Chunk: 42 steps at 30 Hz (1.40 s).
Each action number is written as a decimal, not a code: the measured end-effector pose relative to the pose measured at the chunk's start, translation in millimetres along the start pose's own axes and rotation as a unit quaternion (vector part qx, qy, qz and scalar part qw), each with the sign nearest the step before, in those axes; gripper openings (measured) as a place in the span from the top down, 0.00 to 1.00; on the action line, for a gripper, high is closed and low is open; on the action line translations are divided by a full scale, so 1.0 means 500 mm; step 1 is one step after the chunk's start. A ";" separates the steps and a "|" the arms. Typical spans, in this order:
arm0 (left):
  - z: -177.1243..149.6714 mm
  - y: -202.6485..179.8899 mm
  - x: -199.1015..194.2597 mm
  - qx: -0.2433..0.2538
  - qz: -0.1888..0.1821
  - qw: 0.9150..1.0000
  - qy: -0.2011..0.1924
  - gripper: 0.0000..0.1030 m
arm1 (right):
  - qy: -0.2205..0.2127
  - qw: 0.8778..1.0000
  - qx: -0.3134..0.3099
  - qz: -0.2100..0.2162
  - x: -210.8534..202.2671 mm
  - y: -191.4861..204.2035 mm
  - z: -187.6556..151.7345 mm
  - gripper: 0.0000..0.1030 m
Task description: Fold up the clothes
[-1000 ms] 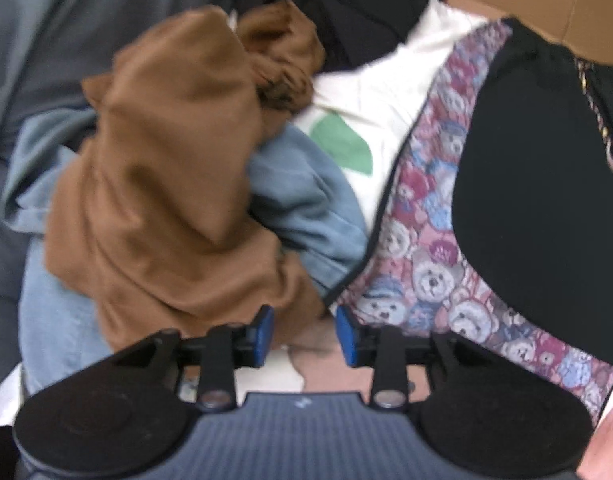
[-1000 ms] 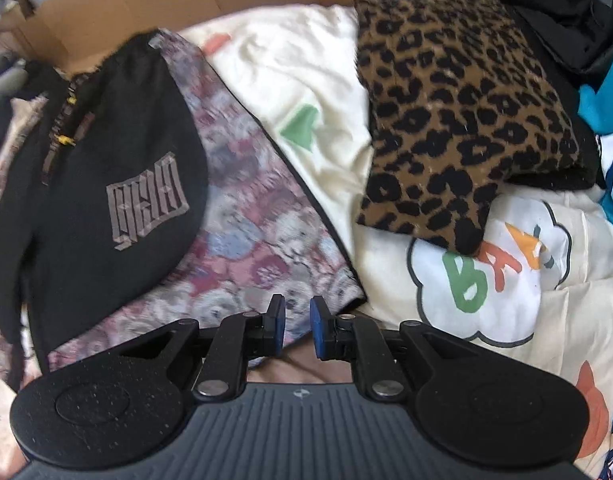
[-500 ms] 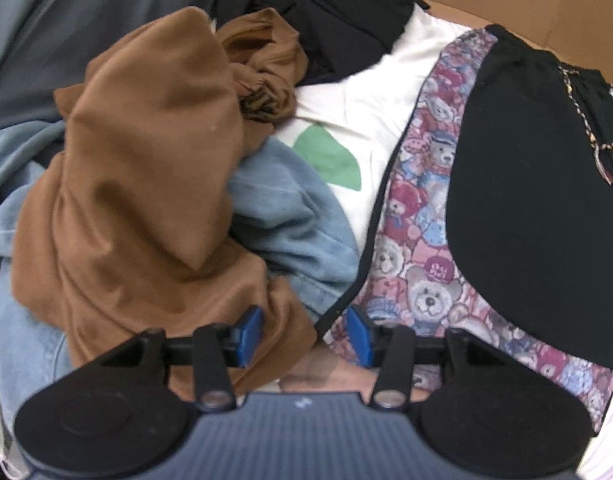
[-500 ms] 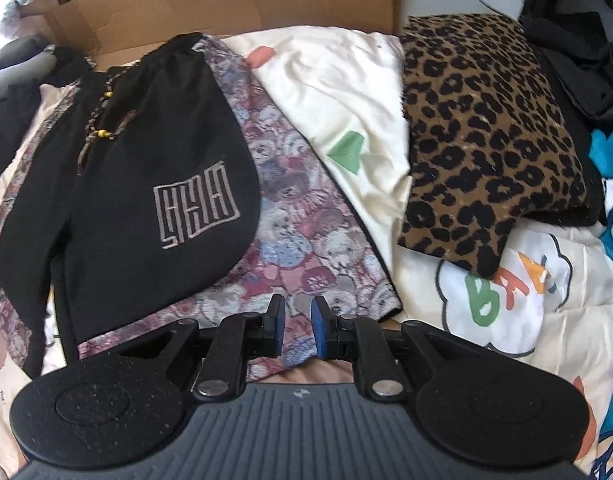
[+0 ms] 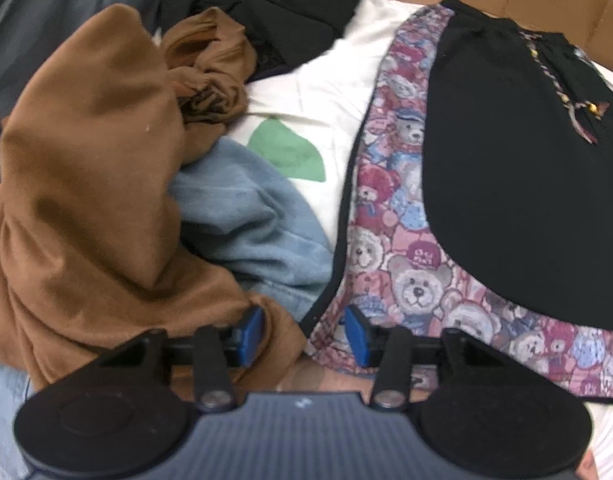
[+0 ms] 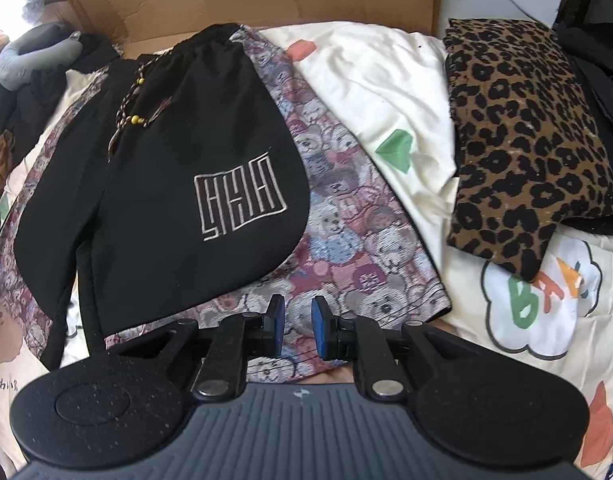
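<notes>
The black shorts (image 6: 154,200) with the embroidered emblem lie flat on the teddy-bear cloth (image 6: 346,240), ahead of our right gripper (image 6: 293,330) and a little to its left. In the left wrist view the same black shorts (image 5: 518,184) are ahead of our left gripper (image 5: 304,332) and to its right, again on the bear cloth (image 5: 390,216).

Compared with one second ago, our left gripper has opened wider: its blue pads were quite near each other then and now stand clearly apart, with nothing between them. The left pad touches the edge of the brown garment (image 5: 90,184), and the right pad sits at the near corner of the bear cloth. The light blue garment (image 5: 250,232) is just ahead, between the brown one and the bear cloth.

Our right gripper has also opened somewhat; before, its pads were almost together, and now there is a plain gap, over the near hem of the bear cloth, holding nothing. This view has also shifted, so the shorts appear more to the centre. The leopard-print piece (image 6: 526,152) lies ahead to the right on the cream sheet (image 6: 378,80).
</notes>
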<state>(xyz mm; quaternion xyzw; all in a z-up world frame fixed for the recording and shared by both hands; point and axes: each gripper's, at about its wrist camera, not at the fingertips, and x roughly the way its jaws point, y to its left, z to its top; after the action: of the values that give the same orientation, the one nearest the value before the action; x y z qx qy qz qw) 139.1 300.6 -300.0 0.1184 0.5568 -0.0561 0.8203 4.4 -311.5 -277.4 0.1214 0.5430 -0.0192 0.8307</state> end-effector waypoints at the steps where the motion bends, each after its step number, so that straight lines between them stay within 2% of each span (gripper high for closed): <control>1: 0.002 0.001 -0.001 0.009 -0.004 1.000 -0.002 0.60 | 0.001 1.000 -0.002 0.001 0.001 0.005 -0.001 0.80; 2: 0.005 -0.001 -0.006 0.018 -0.007 1.000 -0.009 0.62 | 0.004 1.000 -0.006 0.002 0.002 0.010 -0.002 0.80; 9: 0.026 -0.018 -0.044 0.054 -0.024 0.997 -0.052 0.63 | 0.016 0.999 -0.034 0.007 0.004 0.036 -0.007 0.80; 13: 0.024 -0.030 -0.004 0.065 -0.035 0.997 -0.019 0.63 | 0.024 0.999 -0.036 0.006 0.010 0.044 -0.006 0.80; 17: 0.006 -0.018 0.046 0.039 -0.034 0.999 0.013 0.63 | 0.030 0.997 -0.064 0.014 0.000 0.061 -0.001 0.80; 22: -0.006 -0.018 0.044 0.033 -0.042 0.998 0.014 0.66 | 0.033 0.996 -0.084 0.021 -0.008 0.078 0.004 0.80; 26: -0.012 -0.017 0.043 0.038 -0.050 0.998 0.031 0.87 | 0.029 0.996 -0.079 0.028 -0.006 0.085 0.004 0.80; 36: 0.000 -0.014 0.012 0.028 -0.053 0.998 0.032 0.89 | 0.023 0.996 -0.075 0.037 -0.007 0.097 0.003 0.80; 42: 0.025 -0.050 -0.028 0.034 -0.059 0.997 0.039 0.89 | 0.002 0.998 -0.036 0.044 0.003 0.078 0.010 0.80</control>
<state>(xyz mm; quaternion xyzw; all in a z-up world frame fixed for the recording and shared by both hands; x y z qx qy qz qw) 139.5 272.8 -285.8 0.1154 0.5921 -0.1185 0.7887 15.9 -274.6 -270.0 0.1152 0.5394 0.0378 0.8333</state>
